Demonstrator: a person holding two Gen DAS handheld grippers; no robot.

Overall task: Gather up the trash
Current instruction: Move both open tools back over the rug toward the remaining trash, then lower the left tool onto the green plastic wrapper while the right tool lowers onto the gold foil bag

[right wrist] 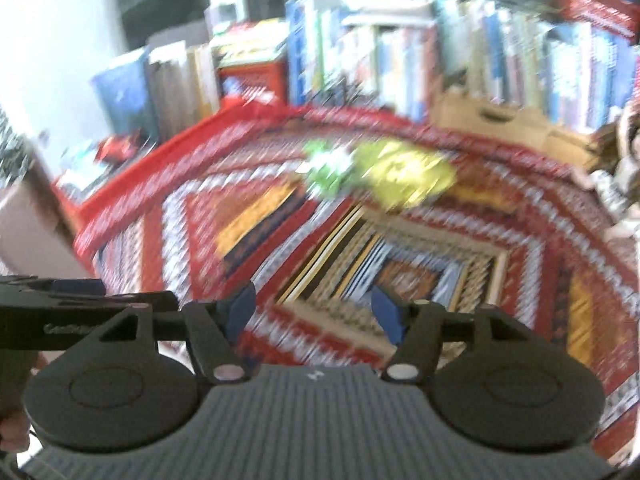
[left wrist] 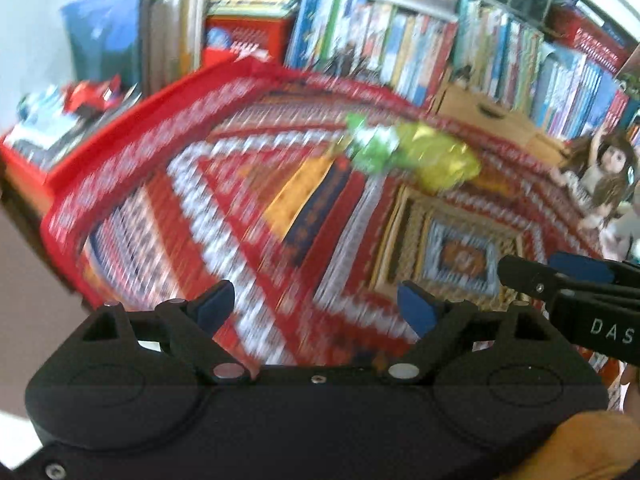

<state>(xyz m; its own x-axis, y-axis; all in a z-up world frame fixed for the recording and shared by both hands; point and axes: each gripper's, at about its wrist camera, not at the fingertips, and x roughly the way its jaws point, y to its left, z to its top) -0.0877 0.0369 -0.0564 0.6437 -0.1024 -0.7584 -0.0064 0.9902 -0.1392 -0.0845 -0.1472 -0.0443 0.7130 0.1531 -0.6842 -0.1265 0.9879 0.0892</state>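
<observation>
Two crumpled wrappers lie side by side on a red patterned cloth (left wrist: pixel 140 160) (right wrist: pixel 168 168): a green-and-white wrapper (left wrist: pixel 370 146) (right wrist: pixel 330 168) and a shiny yellow wrapper (left wrist: pixel 440 158) (right wrist: pixel 406 174). Both views are motion-blurred. My left gripper (left wrist: pixel 320 306) is open with nothing between its blue pads, well short of the wrappers. My right gripper (right wrist: pixel 314 312) is open too and holds nothing. In the left wrist view the right gripper's finger (left wrist: pixel 560 276) shows at the right edge. The left gripper's body (right wrist: pixel 80 312) pokes in at the left of the right wrist view.
A row of upright books (left wrist: pixel 400 40) (right wrist: pixel 400 52) lines the back. A cardboard box (left wrist: pixel 492 116) (right wrist: pixel 500 120) stands at the back right, with a doll (left wrist: pixel 604 176) beside it. A red toy car (left wrist: pixel 96 94) rests on clutter at the left.
</observation>
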